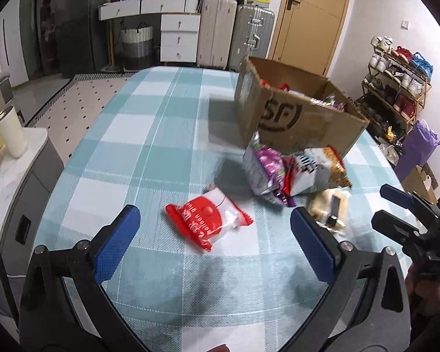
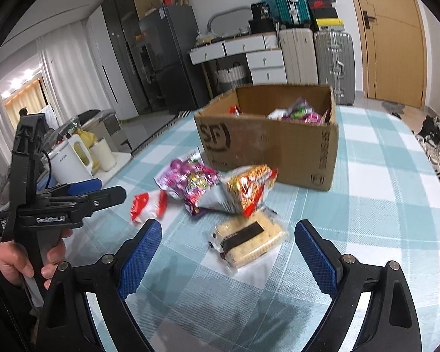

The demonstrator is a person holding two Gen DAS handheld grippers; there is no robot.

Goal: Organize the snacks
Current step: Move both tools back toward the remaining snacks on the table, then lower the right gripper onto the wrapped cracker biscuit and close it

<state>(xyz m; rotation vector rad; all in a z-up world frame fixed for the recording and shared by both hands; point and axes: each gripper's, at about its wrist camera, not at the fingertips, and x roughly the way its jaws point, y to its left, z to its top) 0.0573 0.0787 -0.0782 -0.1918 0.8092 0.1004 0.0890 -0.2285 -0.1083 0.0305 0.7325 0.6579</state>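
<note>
A brown cardboard box (image 1: 296, 117) with several snack packs inside stands on the checked table; it also shows in the right wrist view (image 2: 267, 143). In front of it lie a purple candy bag (image 1: 264, 167) (image 2: 187, 182), an orange-red snack bag (image 1: 322, 167) (image 2: 246, 190), a clear pack of biscuits (image 1: 331, 205) (image 2: 246, 243) and a red-and-white packet (image 1: 208, 220) (image 2: 146, 205). My left gripper (image 1: 214, 231) is open, above the table just short of the red-and-white packet. My right gripper (image 2: 228, 243) is open, with the biscuit pack between its fingers' line, a little ahead.
The table (image 1: 149, 135) carries a teal and white checked cloth. A side cabinet with a white kettle (image 2: 73, 158) and a cup (image 1: 10, 135) stands left of the table. Suitcases (image 1: 234, 38), drawers and a shoe rack (image 1: 396, 88) stand beyond.
</note>
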